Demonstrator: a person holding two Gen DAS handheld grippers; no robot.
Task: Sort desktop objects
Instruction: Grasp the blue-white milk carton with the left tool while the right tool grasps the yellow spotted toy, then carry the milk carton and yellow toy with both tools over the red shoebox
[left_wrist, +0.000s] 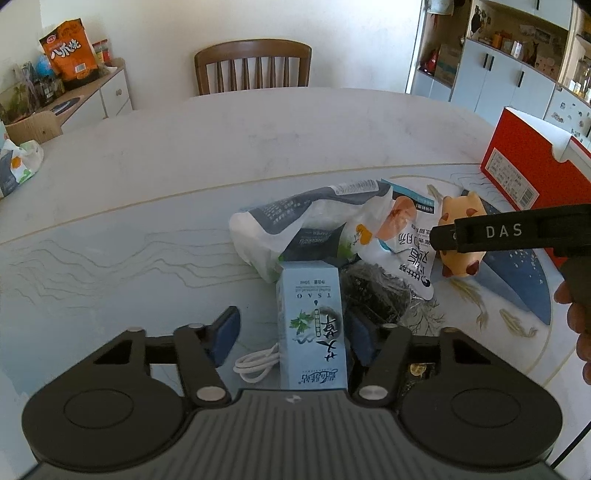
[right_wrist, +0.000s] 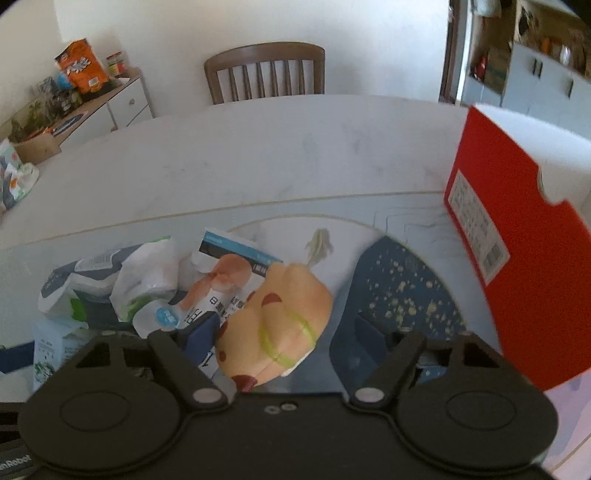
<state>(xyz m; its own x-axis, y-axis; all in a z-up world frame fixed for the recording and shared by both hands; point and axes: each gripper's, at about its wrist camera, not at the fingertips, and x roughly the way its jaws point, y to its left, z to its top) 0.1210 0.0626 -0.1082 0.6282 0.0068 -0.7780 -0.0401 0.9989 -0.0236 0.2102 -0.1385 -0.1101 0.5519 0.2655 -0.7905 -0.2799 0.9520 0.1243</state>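
Marble-patterned worktop (left_wrist: 184, 155): sorting barely begun. Left gripper (left_wrist: 291, 334), jaws apart, straddles a pale blue carton (left_wrist: 312, 325); right gripper (right_wrist: 280, 332), jaws apart, straddles a squishy toy (right_wrist: 284, 317). Snack packets (left_wrist: 332, 229) lie heaped at twelve o'clock; red box (right_wrist: 528, 258) waits at two.

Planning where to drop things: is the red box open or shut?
Open: the red box shows its white inside above the front wall, with no lid in view.
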